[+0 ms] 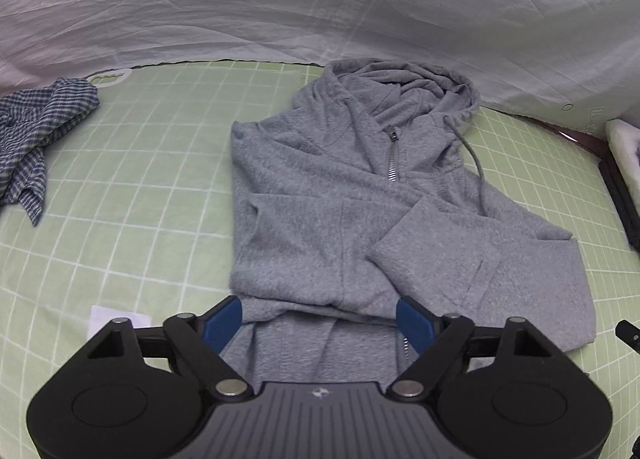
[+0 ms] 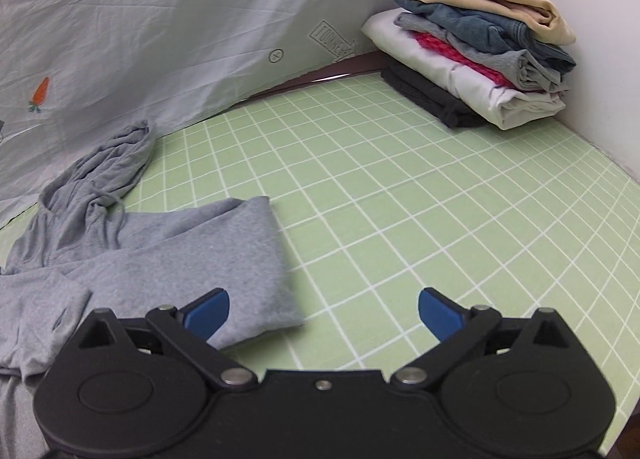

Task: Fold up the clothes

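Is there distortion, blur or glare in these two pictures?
Left wrist view: strong fisheye bending of the green grid sheet, dark corners, grey hoodie sharp. Right wrist view: same bending, folded stack clear, no glare; soft even light.

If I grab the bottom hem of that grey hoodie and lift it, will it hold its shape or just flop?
The grey hoodie will probably flop: its knit cloth already lies limp and creased on the green checked sheet. The folded-in sleeves would likely slide loose. The drawstring and zipper may dangle.
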Demonstrator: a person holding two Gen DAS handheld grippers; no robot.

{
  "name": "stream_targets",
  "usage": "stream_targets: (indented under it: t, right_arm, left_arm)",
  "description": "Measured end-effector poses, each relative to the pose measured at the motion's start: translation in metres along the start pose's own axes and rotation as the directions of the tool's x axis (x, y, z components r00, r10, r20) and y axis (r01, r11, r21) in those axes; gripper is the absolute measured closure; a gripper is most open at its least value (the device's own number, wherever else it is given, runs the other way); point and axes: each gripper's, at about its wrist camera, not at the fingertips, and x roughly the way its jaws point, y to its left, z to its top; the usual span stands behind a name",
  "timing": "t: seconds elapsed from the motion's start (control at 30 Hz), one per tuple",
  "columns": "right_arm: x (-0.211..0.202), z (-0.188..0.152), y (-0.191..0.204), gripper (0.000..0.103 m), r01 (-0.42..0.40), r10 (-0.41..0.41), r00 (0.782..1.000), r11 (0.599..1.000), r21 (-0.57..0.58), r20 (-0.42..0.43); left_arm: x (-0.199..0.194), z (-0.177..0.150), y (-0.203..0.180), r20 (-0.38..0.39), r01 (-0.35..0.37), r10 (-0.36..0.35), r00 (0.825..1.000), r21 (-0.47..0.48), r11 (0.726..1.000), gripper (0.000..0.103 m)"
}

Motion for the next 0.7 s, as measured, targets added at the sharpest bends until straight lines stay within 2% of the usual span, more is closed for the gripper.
stream_targets:
  t: [0.07,0.13,0.3,0.5,0.57,0.6,0.67,0.7]
  right_arm:
    - [0.012,0.007,-0.007,0.001,0.013,-0.013,1.0,1.0,0.011,-0.005]
    - [0.025,0.013,-0.012,0.001,0.015,-0.015,1.0,1.0,0.027,-0.003]
    - [0.058,0.027,-0.019,0.001,0.016,-0.013,0.999,0.998,0.062,-0.049]
    - [0.074,0.013,-0.019,0.001,0.015,-0.011,0.994,0.999,0.043,-0.113]
    - [0.077,0.011,-0.021,0.0,0.023,-0.016,0.991,0.998,0.052,-0.131]
    - [0.077,0.012,-0.021,0.0,0.022,-0.015,0.991,0.998,0.05,-0.13]
    - [0.076,0.014,-0.022,0.0,0.022,-0.016,0.992,0.998,0.05,-0.127]
    - [0.074,0.014,-0.023,0.0,0.023,-0.016,0.992,0.998,0.058,-0.122]
  left_arm:
    - [0.009,0.009,-0.012,-0.001,0.028,-0.028,1.0,0.017,0.999,0.046]
    - [0.023,0.017,-0.019,-0.023,0.041,-0.041,0.999,0.03,0.999,0.052]
    - [0.056,0.03,-0.031,-0.127,0.048,-0.045,0.991,0.017,0.999,0.051]
    - [0.066,0.022,-0.045,-0.164,0.073,-0.057,0.985,0.092,0.993,0.053]
    - [0.066,0.023,-0.047,-0.158,0.071,-0.054,0.986,0.108,0.992,0.073]
    - [0.066,0.023,-0.048,-0.154,0.07,-0.052,0.987,0.116,0.991,0.078]
    - [0.062,0.027,-0.045,-0.139,0.09,-0.075,0.987,0.108,0.99,0.095]
    - [0.058,0.028,-0.041,-0.127,0.112,-0.1,0.987,0.088,0.99,0.095]
